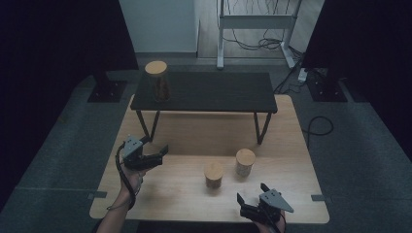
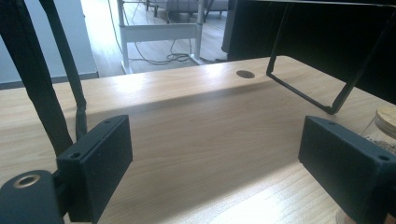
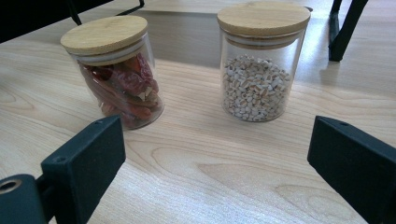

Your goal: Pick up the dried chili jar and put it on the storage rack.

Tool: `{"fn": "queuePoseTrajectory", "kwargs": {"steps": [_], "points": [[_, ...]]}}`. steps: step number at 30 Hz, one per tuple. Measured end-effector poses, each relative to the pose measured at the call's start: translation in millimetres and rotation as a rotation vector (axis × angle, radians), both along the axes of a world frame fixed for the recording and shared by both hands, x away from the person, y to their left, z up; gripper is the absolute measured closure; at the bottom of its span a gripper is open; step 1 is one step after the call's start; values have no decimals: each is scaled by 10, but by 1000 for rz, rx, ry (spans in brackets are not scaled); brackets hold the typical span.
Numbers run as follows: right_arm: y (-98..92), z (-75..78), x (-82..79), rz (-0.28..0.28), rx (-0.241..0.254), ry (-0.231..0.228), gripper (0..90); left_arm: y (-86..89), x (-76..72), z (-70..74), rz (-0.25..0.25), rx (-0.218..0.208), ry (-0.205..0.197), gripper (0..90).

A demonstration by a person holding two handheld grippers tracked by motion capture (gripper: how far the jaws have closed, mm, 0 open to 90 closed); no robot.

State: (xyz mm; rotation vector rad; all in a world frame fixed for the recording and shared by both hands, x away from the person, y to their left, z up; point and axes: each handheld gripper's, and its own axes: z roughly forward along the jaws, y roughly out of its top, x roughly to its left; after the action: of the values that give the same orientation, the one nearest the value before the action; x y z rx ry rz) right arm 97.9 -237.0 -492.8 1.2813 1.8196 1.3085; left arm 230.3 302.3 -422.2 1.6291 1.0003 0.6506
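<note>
both grippers, left gripper point(image 1: 163, 154) and right gripper point(image 1: 250, 199), gape with nothing between them; chili jar point(image 3: 116, 74) and grain jar point(image 3: 259, 65) stand apart on the table point(image 3: 196, 163).

Open tabletop point(image 1: 160, 189): bare wood across the left half and along the near edge, passable. Obstacles: chilli jar point(image 3: 115, 70) and grain jar point(image 3: 261, 60) upright near the middle, set apart with a gap between them. Black raised shelf point(image 1: 204, 92) spans the far half on thin legs, with low clearance beneath; a third jar point(image 1: 158, 80) stands on its left end.
</note>
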Motion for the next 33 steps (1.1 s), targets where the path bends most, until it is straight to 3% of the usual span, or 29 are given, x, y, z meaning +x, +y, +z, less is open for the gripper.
{"fn": "queuePoseTrajectory", "kwargs": {"steps": [10,21,33], "points": [[29,32,9,38,-5,-5,32,12,26,-41,-1,-1,16,93],[117,75,10,84,-26,-10,0,-7,-4,-40,-7,15,6,92],[197,111,129,143,-44,-4,0,22,11,-48,-9,5,11,92]]}}
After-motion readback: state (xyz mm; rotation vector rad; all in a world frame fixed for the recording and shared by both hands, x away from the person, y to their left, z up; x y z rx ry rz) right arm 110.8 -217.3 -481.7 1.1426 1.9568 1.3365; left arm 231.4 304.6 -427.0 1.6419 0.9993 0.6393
